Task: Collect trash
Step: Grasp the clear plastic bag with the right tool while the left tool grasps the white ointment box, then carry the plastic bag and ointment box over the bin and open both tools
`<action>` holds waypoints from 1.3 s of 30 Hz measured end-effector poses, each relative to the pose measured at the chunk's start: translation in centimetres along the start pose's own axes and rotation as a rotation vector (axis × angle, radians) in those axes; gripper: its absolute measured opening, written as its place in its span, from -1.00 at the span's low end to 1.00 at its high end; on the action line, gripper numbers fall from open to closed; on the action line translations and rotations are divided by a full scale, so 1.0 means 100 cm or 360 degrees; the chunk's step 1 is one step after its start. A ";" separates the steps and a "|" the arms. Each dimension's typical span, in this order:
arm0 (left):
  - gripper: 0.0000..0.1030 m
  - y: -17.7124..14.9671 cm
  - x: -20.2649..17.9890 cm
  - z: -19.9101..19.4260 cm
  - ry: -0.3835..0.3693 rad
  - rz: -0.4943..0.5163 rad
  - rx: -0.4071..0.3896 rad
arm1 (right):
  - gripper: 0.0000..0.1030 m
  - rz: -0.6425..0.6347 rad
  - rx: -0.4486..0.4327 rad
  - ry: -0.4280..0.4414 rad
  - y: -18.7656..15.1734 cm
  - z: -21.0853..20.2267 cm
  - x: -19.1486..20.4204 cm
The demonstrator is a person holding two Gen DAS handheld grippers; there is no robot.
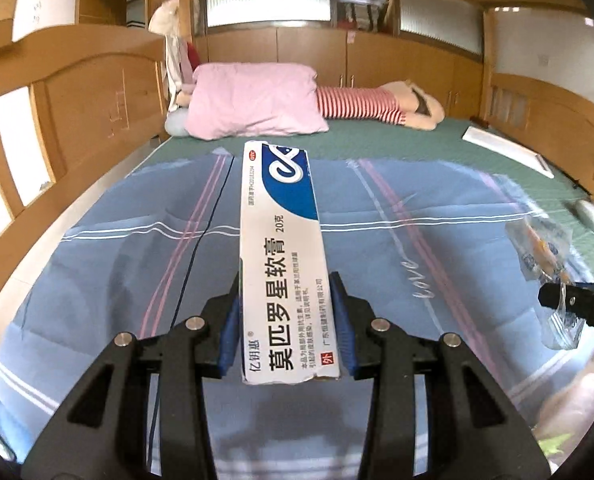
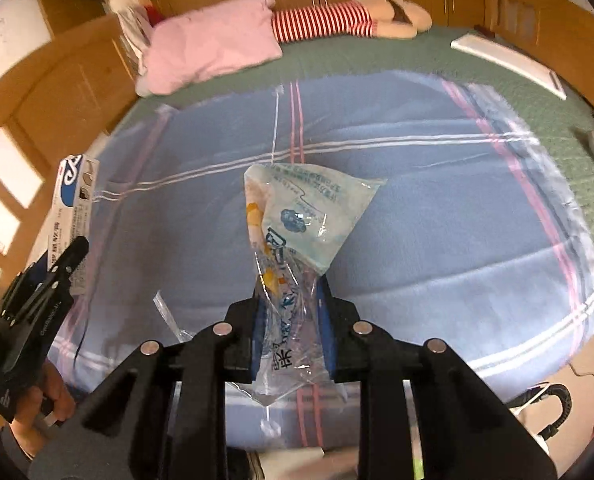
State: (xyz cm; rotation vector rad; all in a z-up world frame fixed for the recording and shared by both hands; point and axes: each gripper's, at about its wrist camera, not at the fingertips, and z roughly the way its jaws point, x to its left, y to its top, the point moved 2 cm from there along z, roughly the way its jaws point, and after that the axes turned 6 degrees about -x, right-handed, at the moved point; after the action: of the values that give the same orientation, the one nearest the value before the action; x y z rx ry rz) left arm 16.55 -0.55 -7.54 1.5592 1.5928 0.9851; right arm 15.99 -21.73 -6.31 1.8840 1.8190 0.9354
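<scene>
Left wrist view: our left gripper point(image 1: 285, 320) pinches ointment box point(image 1: 283, 256), far flap open; our right gripper point(image 2: 291, 330) pinches crumpled plastic bag point(image 2: 297, 224) above blue blanket point(image 2: 437, 220).

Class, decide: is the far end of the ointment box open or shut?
Open. In the right wrist view the ointment box shows a dark hollow and a loose flap at its far end.

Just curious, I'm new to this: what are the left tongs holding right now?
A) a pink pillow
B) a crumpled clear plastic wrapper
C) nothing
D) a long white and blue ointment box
D: the left tongs are shut on the ointment box; the plastic wrapper is in the right tongs.
</scene>
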 end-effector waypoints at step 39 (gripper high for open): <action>-0.21 -0.083 -0.090 -0.188 -0.0445 0.0180 0.0128 | 0.08 0.0111 0.0327 -0.0305 -0.168 -0.101 -0.075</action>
State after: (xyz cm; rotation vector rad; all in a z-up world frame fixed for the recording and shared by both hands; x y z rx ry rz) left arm -3.55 -10.44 -6.22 1.7724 1.3769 0.7299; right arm -2.86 -29.18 -11.79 2.0919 1.8019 0.5835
